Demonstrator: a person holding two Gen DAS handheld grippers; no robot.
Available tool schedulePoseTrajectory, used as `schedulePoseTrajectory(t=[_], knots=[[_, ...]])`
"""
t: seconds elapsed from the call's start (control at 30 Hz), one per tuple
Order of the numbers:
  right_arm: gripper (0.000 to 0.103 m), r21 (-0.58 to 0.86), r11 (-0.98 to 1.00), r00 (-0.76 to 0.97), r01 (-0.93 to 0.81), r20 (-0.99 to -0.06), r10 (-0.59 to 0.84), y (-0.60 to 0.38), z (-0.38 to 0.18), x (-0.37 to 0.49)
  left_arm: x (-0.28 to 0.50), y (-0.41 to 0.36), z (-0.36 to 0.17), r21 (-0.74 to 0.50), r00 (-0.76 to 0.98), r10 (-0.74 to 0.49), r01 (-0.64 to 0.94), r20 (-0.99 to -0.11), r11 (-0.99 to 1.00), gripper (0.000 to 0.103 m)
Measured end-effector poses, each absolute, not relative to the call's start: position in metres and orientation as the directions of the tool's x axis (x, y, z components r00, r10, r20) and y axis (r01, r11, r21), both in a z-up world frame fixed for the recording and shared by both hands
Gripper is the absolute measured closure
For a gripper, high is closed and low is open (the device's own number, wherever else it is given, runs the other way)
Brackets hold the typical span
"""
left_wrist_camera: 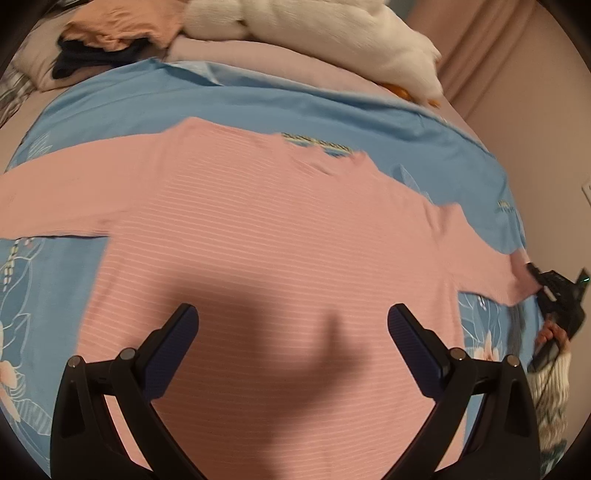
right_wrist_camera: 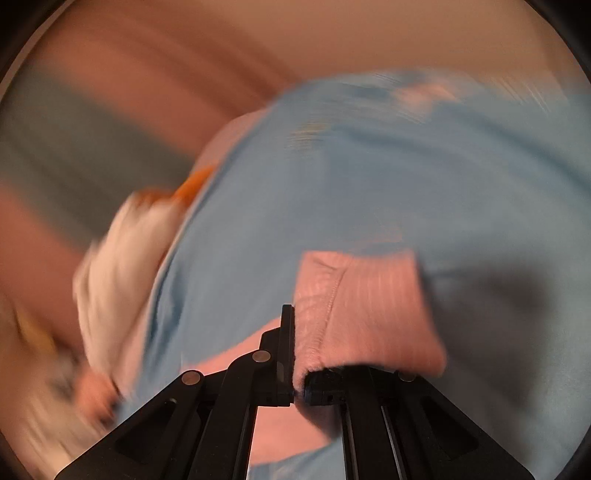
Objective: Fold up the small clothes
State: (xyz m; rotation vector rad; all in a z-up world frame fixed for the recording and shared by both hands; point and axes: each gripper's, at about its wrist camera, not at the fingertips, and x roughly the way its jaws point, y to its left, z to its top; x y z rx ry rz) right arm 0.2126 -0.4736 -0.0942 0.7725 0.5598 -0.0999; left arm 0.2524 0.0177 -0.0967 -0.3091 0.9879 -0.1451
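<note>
A pink striped long-sleeve top (left_wrist_camera: 266,236) lies spread flat on a blue floral sheet (left_wrist_camera: 122,107), both sleeves stretched out sideways. My left gripper (left_wrist_camera: 293,325) is open and empty, hovering over the lower body of the top. My right gripper (right_wrist_camera: 297,332) is shut on the cuff of the pink sleeve (right_wrist_camera: 365,314); it also shows at the right edge of the left wrist view (left_wrist_camera: 554,291), at the sleeve end. The right wrist view is blurred by motion.
A white plush toy (left_wrist_camera: 332,33) with orange parts lies at the far side of the bed. A pile of peach and dark clothes (left_wrist_camera: 110,33) sits at the back left. A pinkish curtain (left_wrist_camera: 491,55) hangs at the right.
</note>
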Motion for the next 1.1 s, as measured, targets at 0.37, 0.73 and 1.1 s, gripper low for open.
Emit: schedulePoseTrajectory(t=[0.37, 0.73, 1.1], knots=[[0.098, 0.075, 0.976, 0.805, -0.206, -0.555, 0.212, -0.187, 0.003, 0.234, 0.22, 0.12, -0.081, -0.4, 0.609, -0.221, -0.173, -0.762, 0.9, 0.001], [0.096, -0.402, 0.804, 0.731, -0.439, -0.68, 0.058, 0.037, -0.094, 0.265, 0.185, 0.212, -0.087, -0.393, 0.62, -0.116, -0.331, -0.776, 0.858, 0.001], [0.065, 0.045, 0.748, 0.5, -0.663, -0.716, 0.487, -0.026, -0.075, 0.211, 0.212, 0.19, -0.081, -0.427, 0.64, -0.191, -0.237, -0.745, 0.872, 0.001]])
